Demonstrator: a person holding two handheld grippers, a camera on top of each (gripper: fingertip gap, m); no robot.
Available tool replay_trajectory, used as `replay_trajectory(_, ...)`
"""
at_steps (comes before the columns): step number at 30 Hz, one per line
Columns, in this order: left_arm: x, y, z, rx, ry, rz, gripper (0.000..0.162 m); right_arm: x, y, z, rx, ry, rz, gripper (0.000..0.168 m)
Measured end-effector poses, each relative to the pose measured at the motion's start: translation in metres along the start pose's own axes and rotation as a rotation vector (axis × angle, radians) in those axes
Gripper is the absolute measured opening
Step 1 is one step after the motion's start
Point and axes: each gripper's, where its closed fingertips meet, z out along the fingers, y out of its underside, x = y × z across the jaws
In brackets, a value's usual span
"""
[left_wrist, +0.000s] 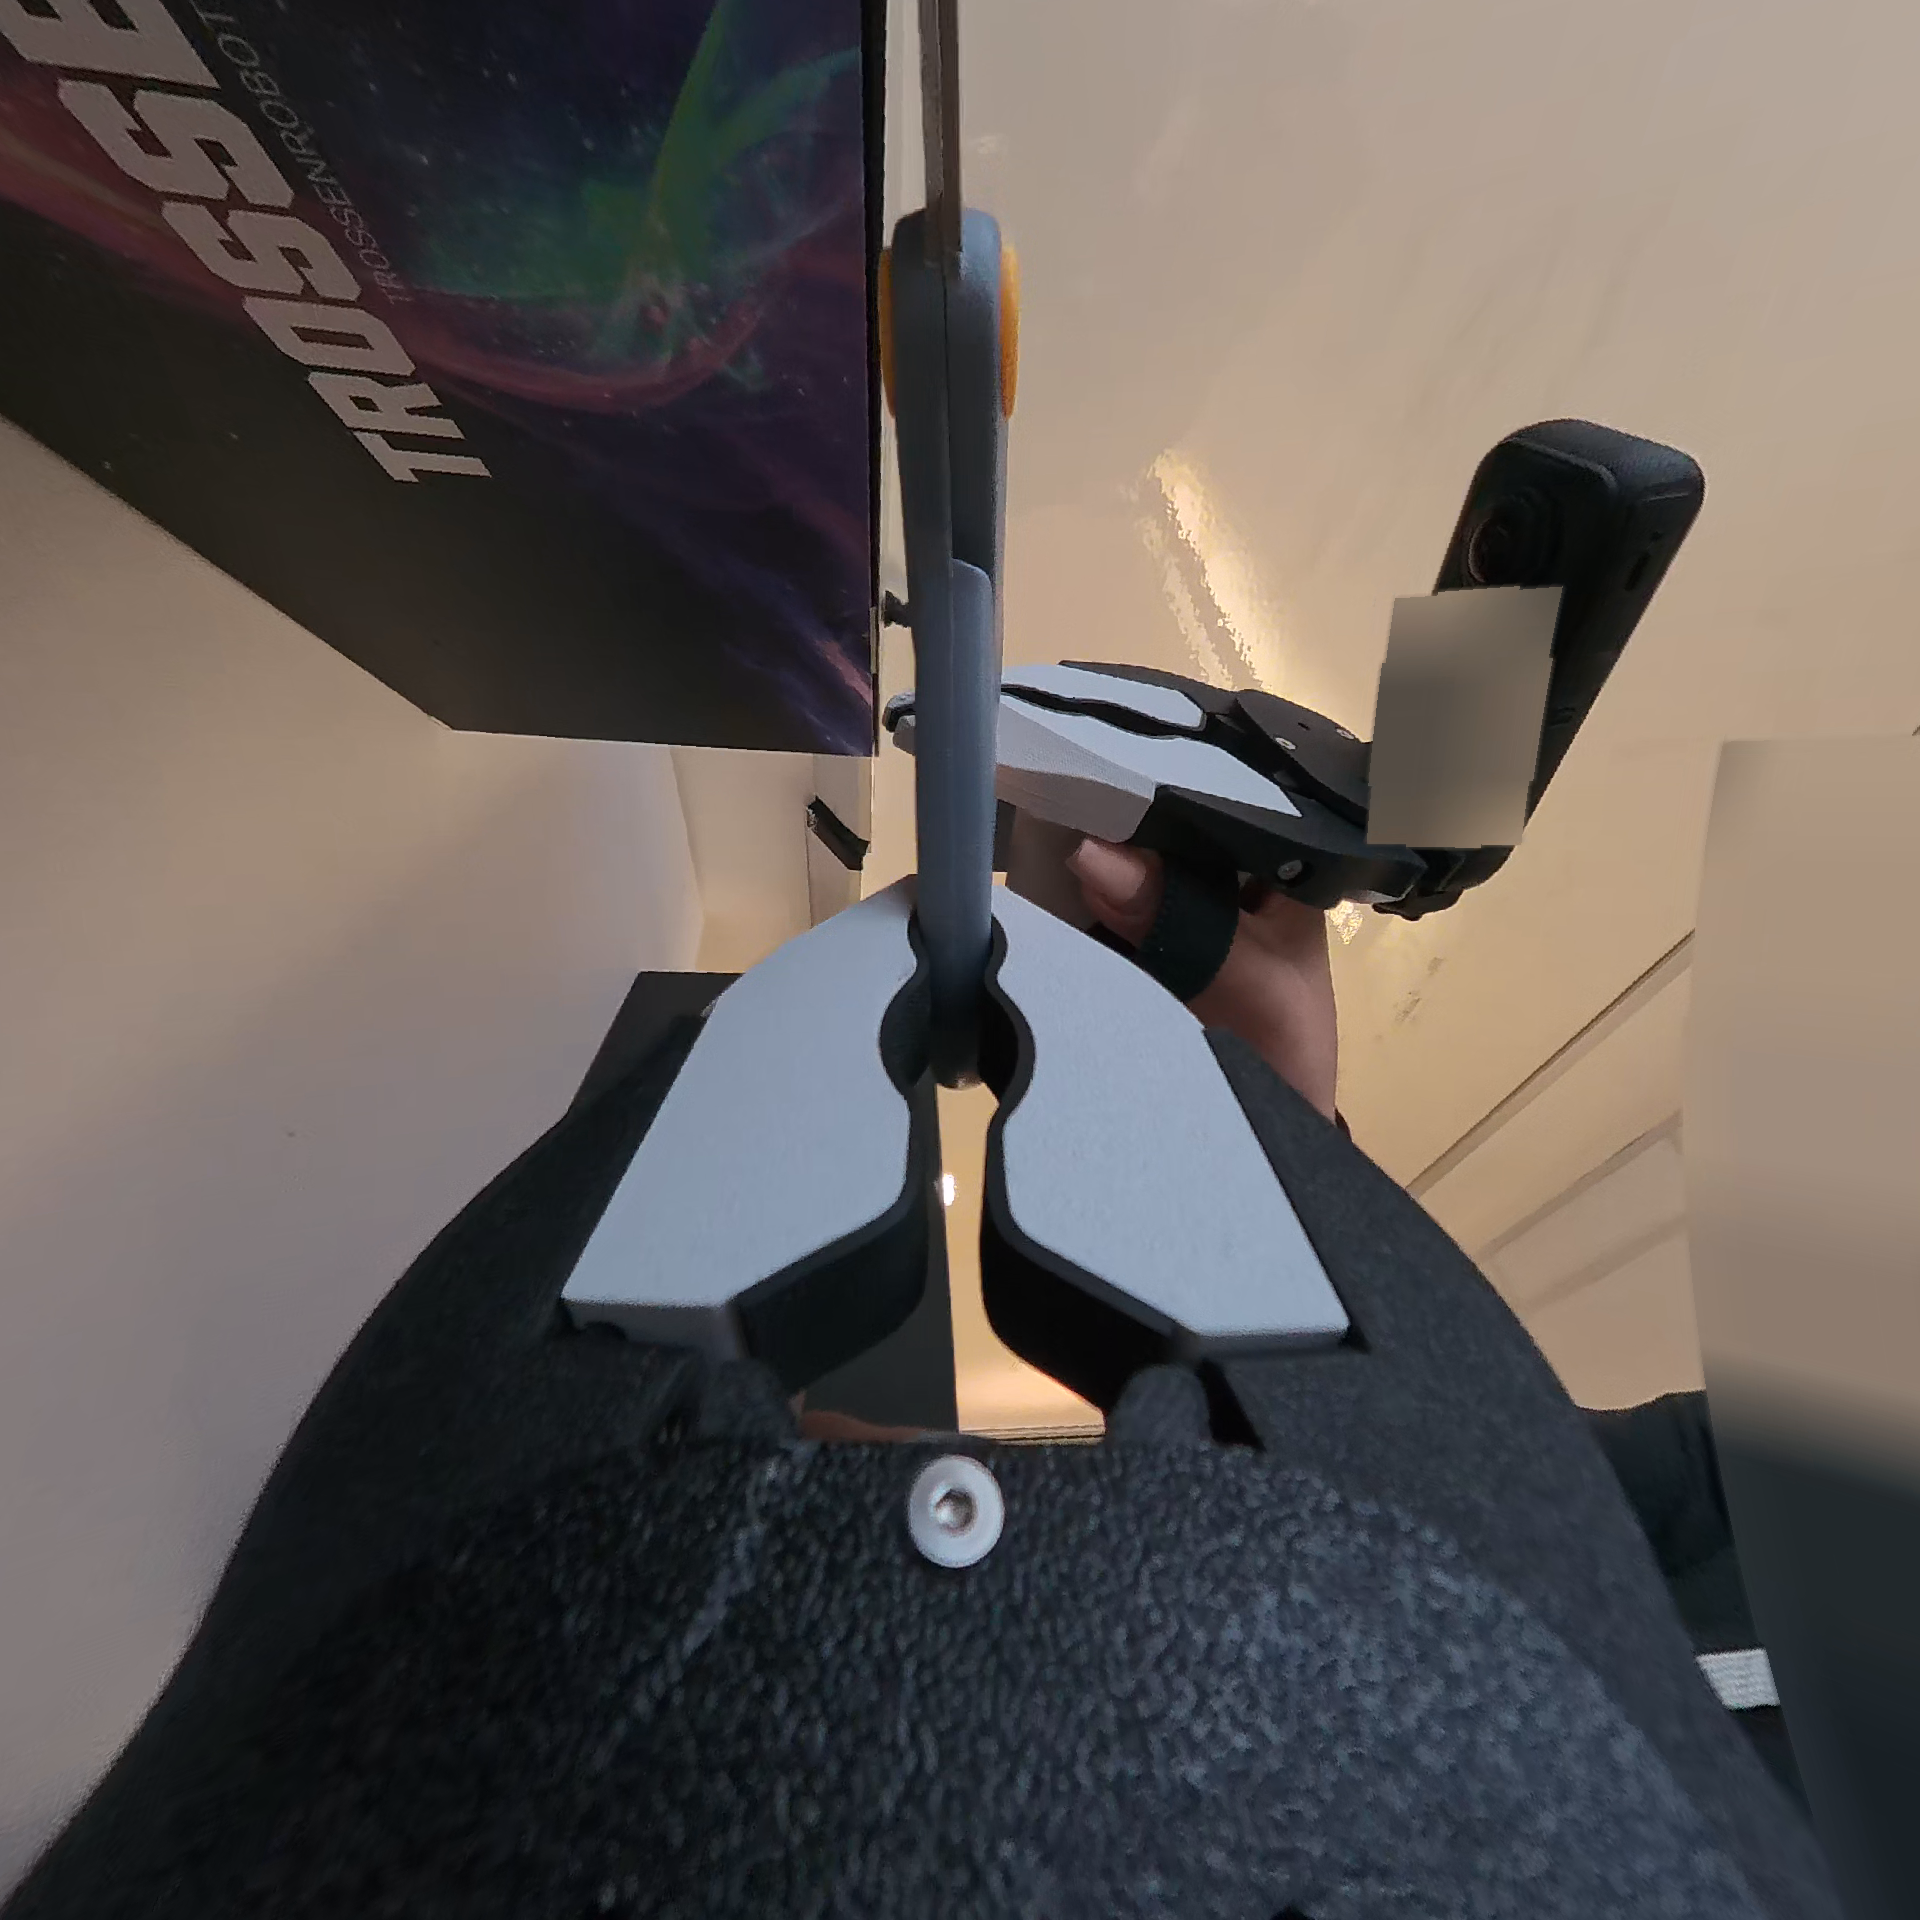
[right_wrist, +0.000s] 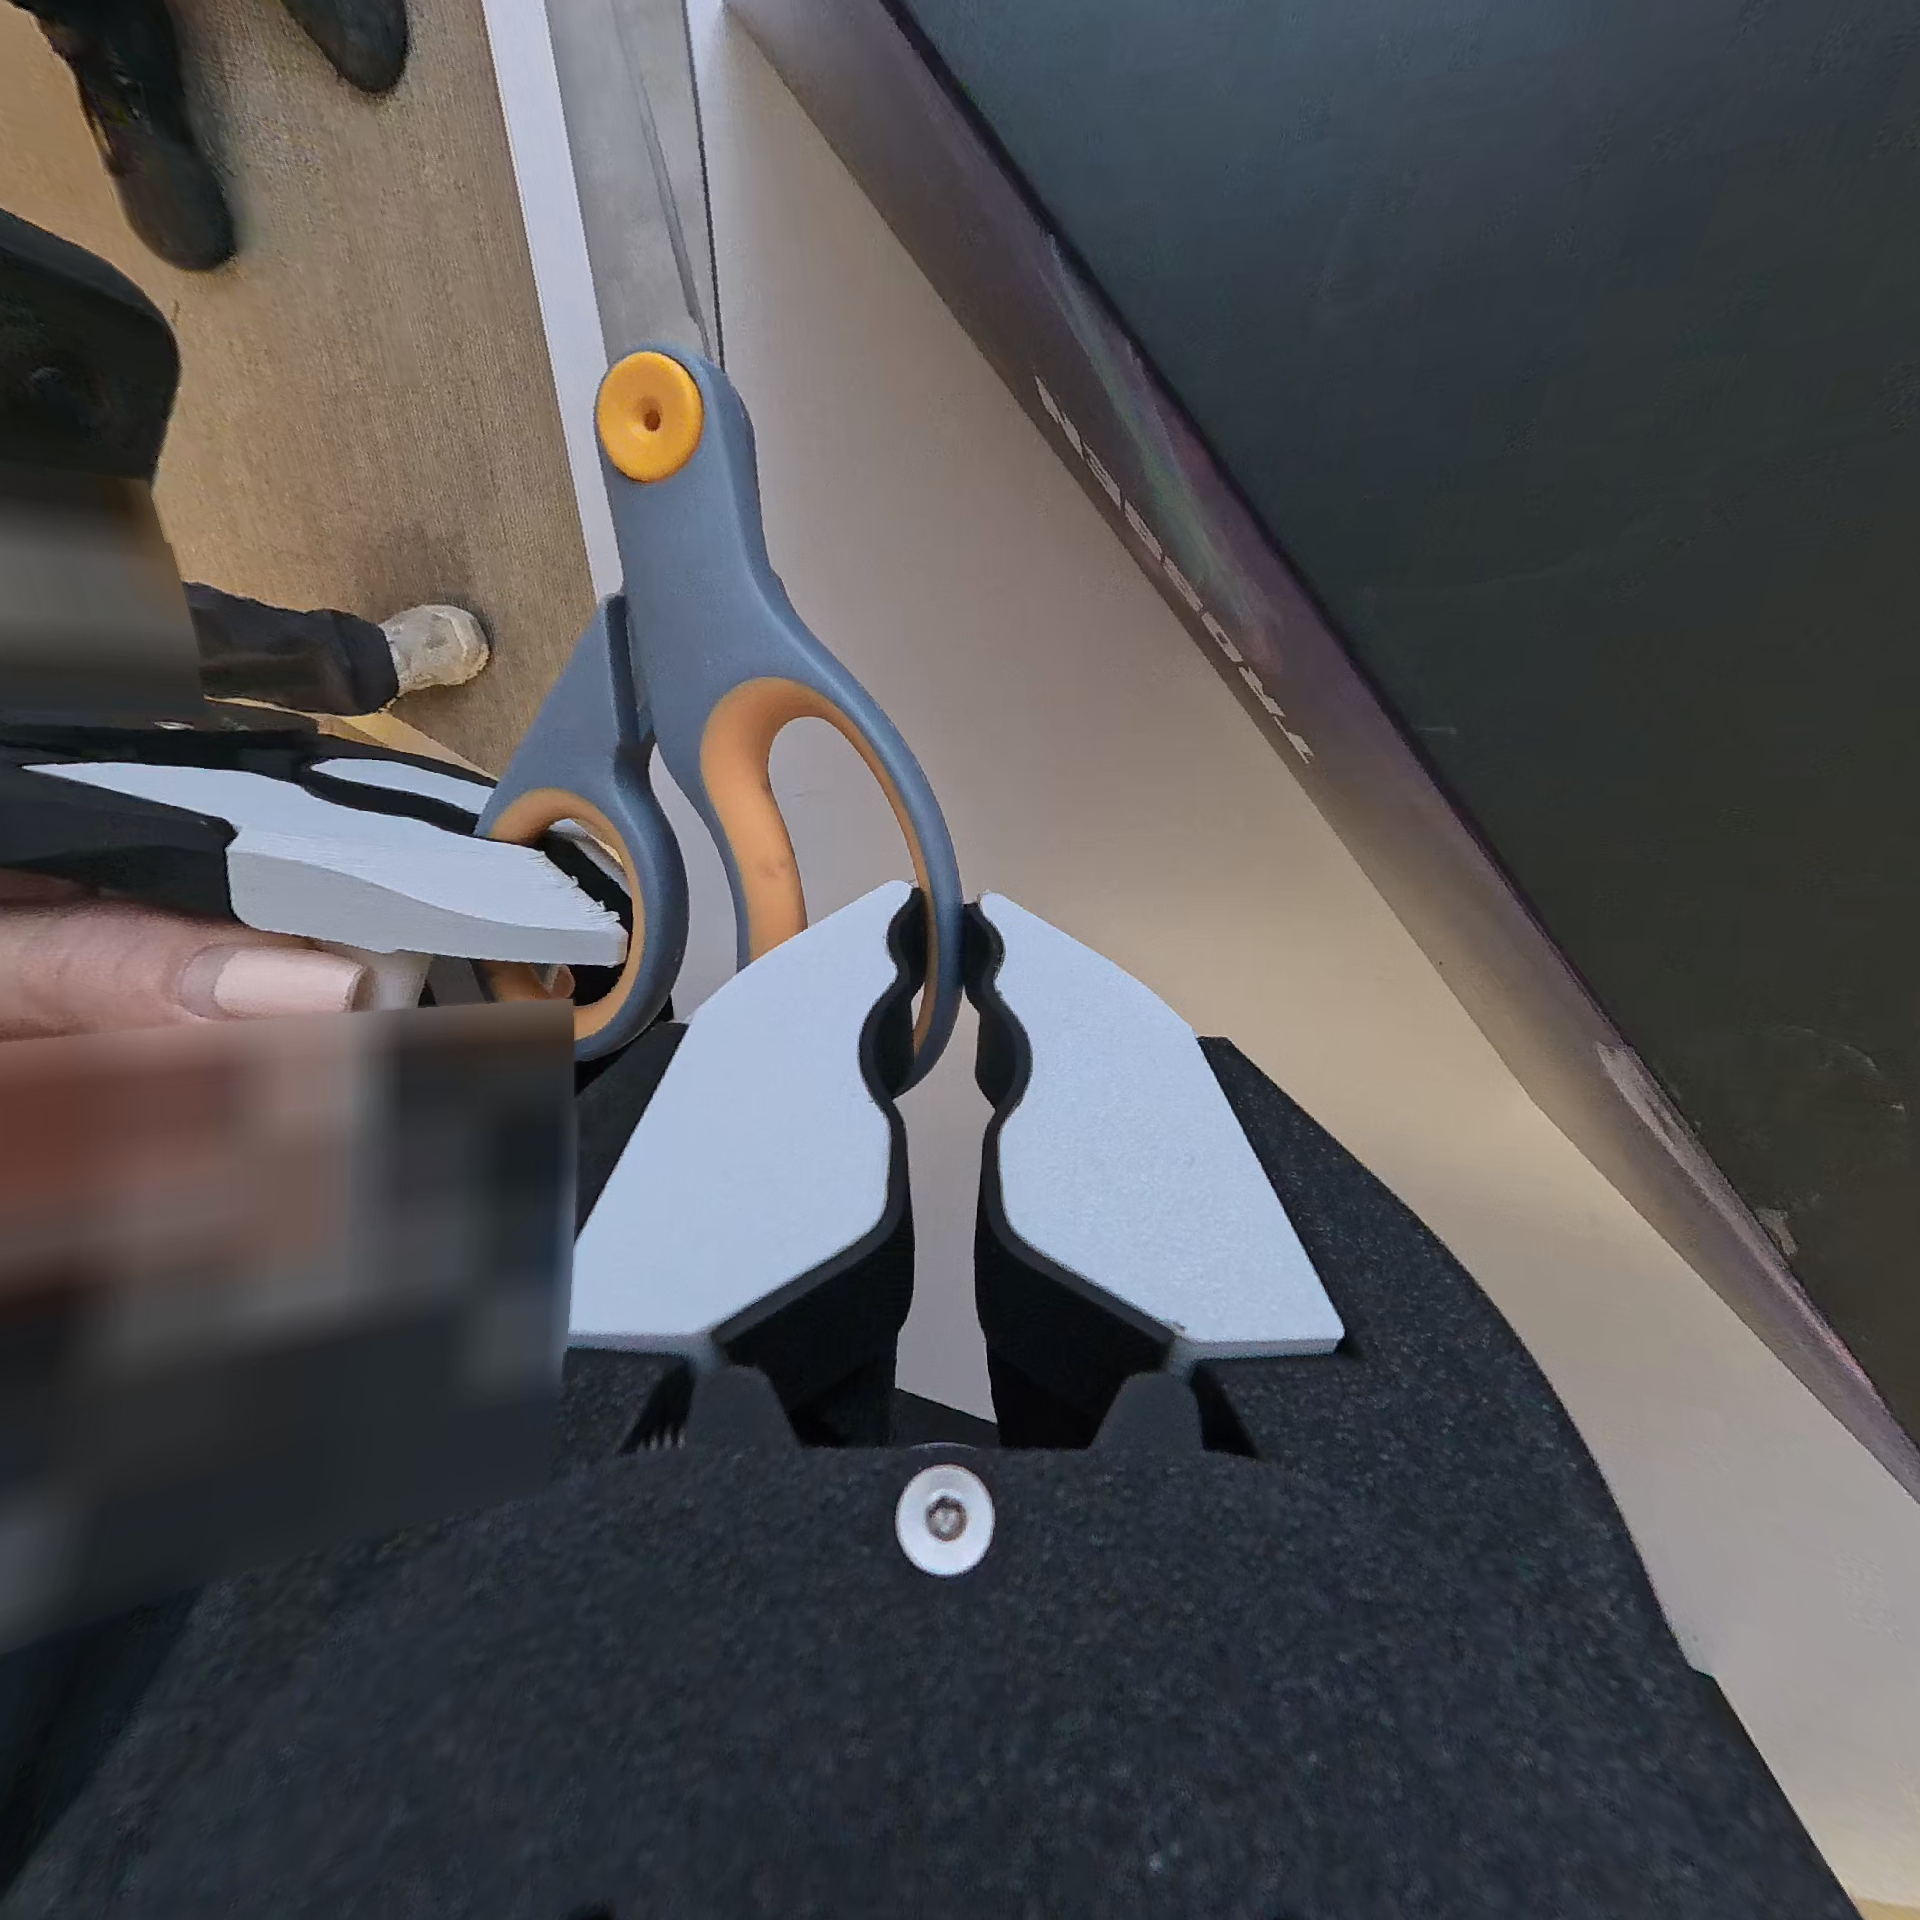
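A pair of scissors (left_wrist: 951, 520) with grey handles, orange inlays and an orange pivot is held up in the air between both grippers, blades pointing away. My left gripper (left_wrist: 954, 966) is shut on the rim of one handle loop, seen edge-on. In the right wrist view the scissors (right_wrist: 707, 623) show side-on. My right gripper (right_wrist: 943, 914) is shut on the outer rim of the larger loop. The left gripper's fingers (right_wrist: 436, 883) come in from the left and clamp the smaller loop. The right gripper's fingers (left_wrist: 1081, 758) show behind the scissors in the left wrist view.
A dark board (left_wrist: 520, 312) with coloured swirls and white lettering lies on a white surface (right_wrist: 1039, 727) close to the blades. A person's hand (left_wrist: 1247, 966) holds the right gripper, which carries a black camera (left_wrist: 1558, 540). Carpet (right_wrist: 364, 312) and a shoe (right_wrist: 436, 644) show below.
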Motion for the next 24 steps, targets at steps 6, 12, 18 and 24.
replay_trajectory(6,0.0,0.002,0.003,-0.005,0.004,0.0,0.002,0.0,0.003,-0.003,-0.007,0.013,-0.006,0.006)
replay_trajectory(12,0.001,0.0,0.004,0.003,0.006,-0.002,0.002,0.001,0.001,-0.002,-0.012,0.01,-0.004,0.006)
replay_trajectory(18,0.0,-0.001,0.0,0.025,-0.007,-0.002,0.002,0.003,-0.004,0.004,-0.019,0.004,-0.003,0.007)
replay_trajectory(24,0.002,-0.004,-0.002,0.032,-0.016,0.012,0.003,0.005,-0.008,0.007,-0.008,0.008,-0.005,0.007)
